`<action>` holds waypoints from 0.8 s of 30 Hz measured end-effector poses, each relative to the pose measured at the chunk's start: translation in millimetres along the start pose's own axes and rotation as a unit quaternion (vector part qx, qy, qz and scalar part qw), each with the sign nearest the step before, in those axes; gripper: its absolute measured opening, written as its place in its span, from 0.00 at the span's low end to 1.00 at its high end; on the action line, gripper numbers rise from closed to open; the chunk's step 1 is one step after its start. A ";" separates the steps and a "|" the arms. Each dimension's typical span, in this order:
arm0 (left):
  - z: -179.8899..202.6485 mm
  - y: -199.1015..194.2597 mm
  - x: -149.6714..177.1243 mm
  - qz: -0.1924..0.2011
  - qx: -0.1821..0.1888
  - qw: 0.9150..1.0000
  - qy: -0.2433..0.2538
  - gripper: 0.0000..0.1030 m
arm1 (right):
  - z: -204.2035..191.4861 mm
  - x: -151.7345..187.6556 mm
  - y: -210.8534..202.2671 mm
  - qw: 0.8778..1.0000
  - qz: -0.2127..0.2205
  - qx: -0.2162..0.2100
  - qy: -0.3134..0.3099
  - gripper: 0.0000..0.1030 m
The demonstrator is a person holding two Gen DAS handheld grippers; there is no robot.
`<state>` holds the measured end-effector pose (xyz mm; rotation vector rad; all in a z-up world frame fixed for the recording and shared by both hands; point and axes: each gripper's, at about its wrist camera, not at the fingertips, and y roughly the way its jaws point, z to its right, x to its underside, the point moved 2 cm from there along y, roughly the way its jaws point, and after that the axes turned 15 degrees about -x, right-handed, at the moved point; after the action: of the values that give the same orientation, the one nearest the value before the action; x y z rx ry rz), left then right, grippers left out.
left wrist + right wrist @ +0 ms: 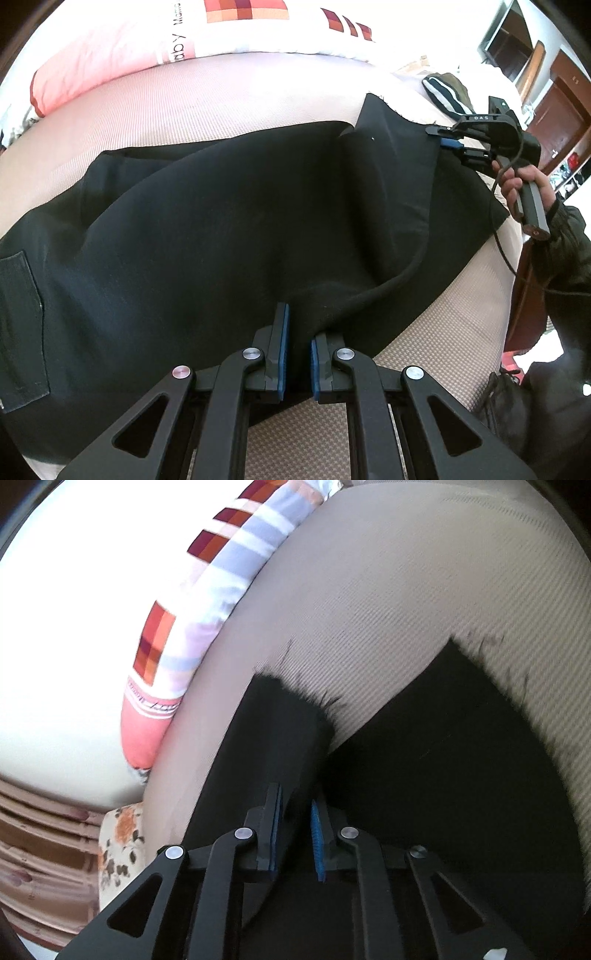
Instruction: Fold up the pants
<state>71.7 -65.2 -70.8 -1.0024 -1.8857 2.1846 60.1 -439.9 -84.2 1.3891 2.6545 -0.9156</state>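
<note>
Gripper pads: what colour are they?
Blue, on both grippers; the pads show clearest in the right wrist view.

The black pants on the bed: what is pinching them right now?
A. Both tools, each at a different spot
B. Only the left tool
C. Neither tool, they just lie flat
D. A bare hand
A: the left tool is clamped on a ridge of the black pants near their lower edge, while the right tool has a fold of the same cloth between its blue pads at the far end.

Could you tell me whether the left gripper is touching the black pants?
Touching: the left wrist view shows the left gripper shut on a fold of the pants.
</note>
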 end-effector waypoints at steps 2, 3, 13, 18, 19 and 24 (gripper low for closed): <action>-0.1 1.1 0.1 -0.001 0.000 1.000 0.000 0.10 | 3.5 -7.6 -3.0 1.000 0.003 0.009 -0.003 0.11; 0.1 1.3 0.3 -0.001 -0.001 1.000 0.000 0.10 | 5.7 -9.8 -4.6 1.000 0.004 0.014 -0.004 0.10; 7.6 0.3 1.2 0.005 -0.015 1.000 0.018 0.10 | -58.5 -8.2 -51.8 0.989 0.049 0.070 -0.120 0.04; 18.9 -2.5 -0.1 0.018 -0.016 0.999 0.043 0.10 | -76.8 24.2 -105.7 0.974 0.078 0.137 -0.160 0.03; 22.3 -1.0 0.3 0.019 -0.020 0.998 0.054 0.10 | -73.1 32.8 -112.2 0.972 0.079 0.152 -0.159 0.03; 34.1 5.8 3.8 0.027 -0.031 0.995 0.093 0.11 | -14.3 72.7 -126.9 0.973 0.070 0.200 -0.094 0.03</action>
<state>53.0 -93.8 -76.8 -1.2347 -1.8727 1.9900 -76.1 -433.7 -29.4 1.4431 2.2846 -1.5412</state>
